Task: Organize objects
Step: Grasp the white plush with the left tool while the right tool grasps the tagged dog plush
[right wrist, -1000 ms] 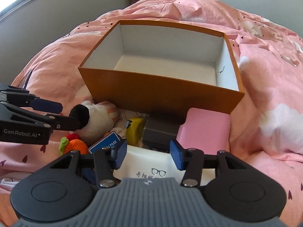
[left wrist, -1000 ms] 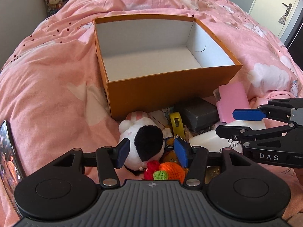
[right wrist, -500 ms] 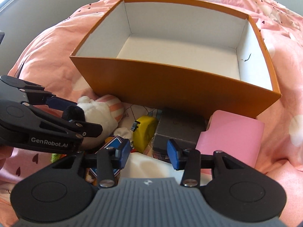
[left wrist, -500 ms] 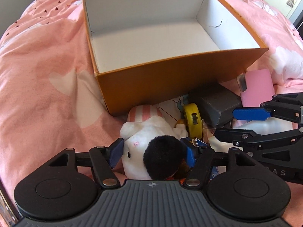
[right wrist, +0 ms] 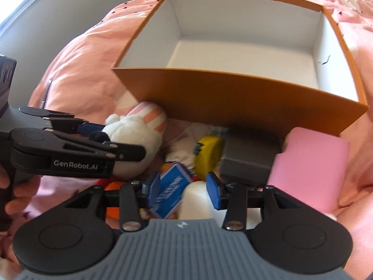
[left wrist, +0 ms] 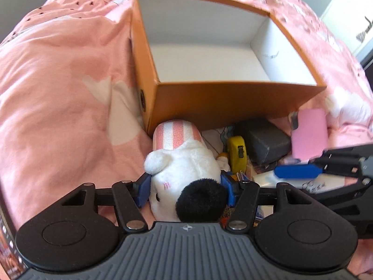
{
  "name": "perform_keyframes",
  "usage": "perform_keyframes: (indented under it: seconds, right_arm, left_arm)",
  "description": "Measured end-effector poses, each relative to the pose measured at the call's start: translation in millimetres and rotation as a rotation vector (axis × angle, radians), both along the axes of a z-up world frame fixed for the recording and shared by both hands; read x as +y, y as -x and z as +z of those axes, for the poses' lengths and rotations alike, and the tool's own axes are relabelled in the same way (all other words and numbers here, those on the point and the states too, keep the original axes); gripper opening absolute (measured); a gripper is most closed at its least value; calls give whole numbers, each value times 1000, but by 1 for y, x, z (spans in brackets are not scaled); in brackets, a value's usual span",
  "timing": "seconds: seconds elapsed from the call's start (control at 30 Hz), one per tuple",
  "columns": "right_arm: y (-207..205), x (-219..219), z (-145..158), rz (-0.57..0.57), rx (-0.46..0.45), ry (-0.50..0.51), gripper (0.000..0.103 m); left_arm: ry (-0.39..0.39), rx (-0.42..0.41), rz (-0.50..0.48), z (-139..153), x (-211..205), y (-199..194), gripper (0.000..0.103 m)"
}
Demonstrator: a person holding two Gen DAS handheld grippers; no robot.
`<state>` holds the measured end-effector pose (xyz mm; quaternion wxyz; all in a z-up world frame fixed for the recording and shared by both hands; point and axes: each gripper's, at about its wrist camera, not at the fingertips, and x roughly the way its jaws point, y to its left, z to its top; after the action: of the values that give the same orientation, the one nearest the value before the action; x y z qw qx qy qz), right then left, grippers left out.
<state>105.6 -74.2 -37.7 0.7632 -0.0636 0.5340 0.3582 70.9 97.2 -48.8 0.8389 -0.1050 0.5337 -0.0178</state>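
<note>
A white plush toy (left wrist: 184, 163) with a black tuft and pink striped ears lies in front of the orange box (left wrist: 233, 102). My left gripper (left wrist: 185, 190) is open with its blue pads on both sides of the plush head; whether they press it I cannot tell. The plush also shows in the right wrist view (right wrist: 137, 128), between the left gripper's fingers (right wrist: 102, 137). My right gripper (right wrist: 184, 191) is open, straddling a blue card pack (right wrist: 171, 186) and a white case (right wrist: 195, 200). The box (right wrist: 233, 98) is empty.
In front of the box lie a yellow tape measure (left wrist: 236, 151), a dark grey box (left wrist: 263, 140) and a pink case (left wrist: 309, 133). An orange knitted toy (right wrist: 114, 186) lies under the left gripper. The pink duvet (left wrist: 58, 81) covers the bed all around.
Both grippers have moved forward and down into the pile. The left gripper's fingers now flank the plush head. The right gripper now straddles the blue pack and white case.
</note>
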Motion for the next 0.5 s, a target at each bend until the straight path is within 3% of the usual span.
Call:
perform_keyframes:
  seconds: [0.17, 0.37, 0.5]
  right_arm:
    - [10, 10, -1, 18, 96, -15, 47]
    - [11, 23, -14, -22, 110, 53, 46]
    - [9, 35, -22, -6, 105, 89, 46]
  left_arm:
    - [40, -80, 41, 25, 10, 15, 68]
    - [15, -166, 54, 53, 12, 18, 68]
    - [16, -168, 53, 51, 11, 17, 68]
